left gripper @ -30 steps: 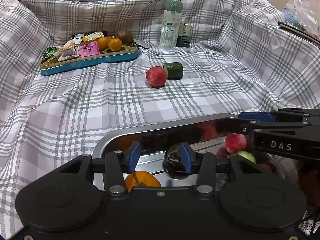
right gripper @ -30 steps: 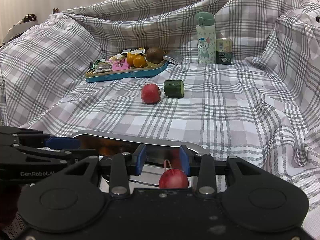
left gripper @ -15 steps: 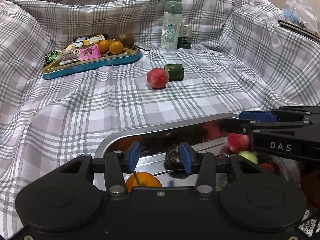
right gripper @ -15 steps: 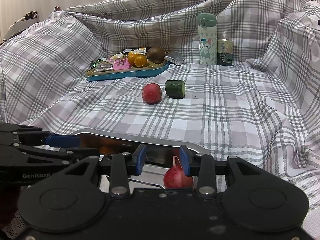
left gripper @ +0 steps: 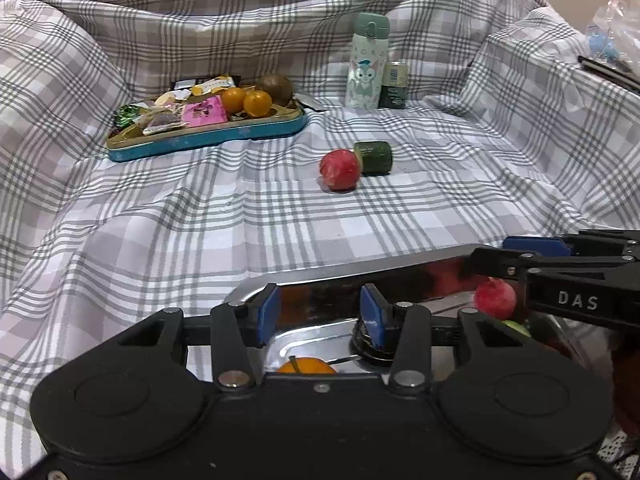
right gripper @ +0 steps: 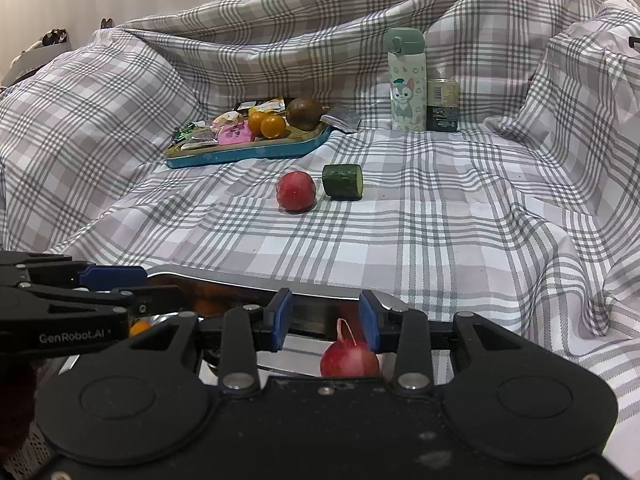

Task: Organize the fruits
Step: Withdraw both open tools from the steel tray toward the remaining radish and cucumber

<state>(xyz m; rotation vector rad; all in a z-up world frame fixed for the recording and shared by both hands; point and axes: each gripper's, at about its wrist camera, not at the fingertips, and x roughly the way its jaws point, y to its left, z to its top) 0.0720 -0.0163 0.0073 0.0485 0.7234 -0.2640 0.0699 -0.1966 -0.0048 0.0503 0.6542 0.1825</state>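
Both grippers hover over the near end of a steel tray (left gripper: 256, 292) on the checked cloth (right gripper: 440, 240). The left gripper (left gripper: 320, 312) has its blue pads standing apart with nothing between them; an orange (left gripper: 306, 365) and a dark round fruit (left gripper: 370, 346) lie in the tray just below it. The right gripper (right gripper: 326, 320) also shows a clear gap between its pads, and the red radish (right gripper: 349, 360) with its thin tail sits low beside the right pad; whether that pad touches it I cannot tell, but nothing pinches it. Still out on the cloth, well apart from the tray, are a red round fruit (right gripper: 296, 191) and a cucumber piece (right gripper: 343, 181) just beside it, and more fruit lies among the snack packets on the blue tin tray (right gripper: 248, 151). The likely trouble: the red fruit can roll away on the rumpled cloth if a pad nudges it off-centre, and it may knock the cucumber piece. With both grippers so near each other over the tray, a careless reach could make them collide or jostle the fruit already placed.
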